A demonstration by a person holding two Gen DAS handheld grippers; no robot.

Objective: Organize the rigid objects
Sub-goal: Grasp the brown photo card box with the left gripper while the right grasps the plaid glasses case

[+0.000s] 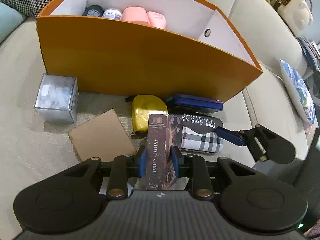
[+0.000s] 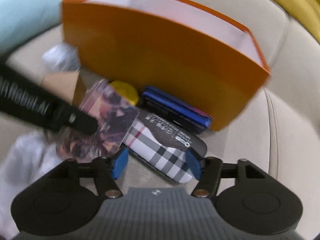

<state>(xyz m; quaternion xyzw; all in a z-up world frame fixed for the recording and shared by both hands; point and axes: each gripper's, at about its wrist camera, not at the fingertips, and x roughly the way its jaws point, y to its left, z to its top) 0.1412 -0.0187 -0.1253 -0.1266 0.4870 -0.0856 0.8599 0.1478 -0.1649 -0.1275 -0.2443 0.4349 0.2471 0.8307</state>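
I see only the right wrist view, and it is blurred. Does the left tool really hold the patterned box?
Observer: Yes. The left wrist view shows the left tool shut on the photo card box, one blue pad on each side.
Operator: Is anything inside the orange box already?
Observer: Yes: a dark item, a white jar and two pink items stand in its left half.
Operator: What is the pale blur left of it?
Observer: A clear cube with white contents, on the sofa.
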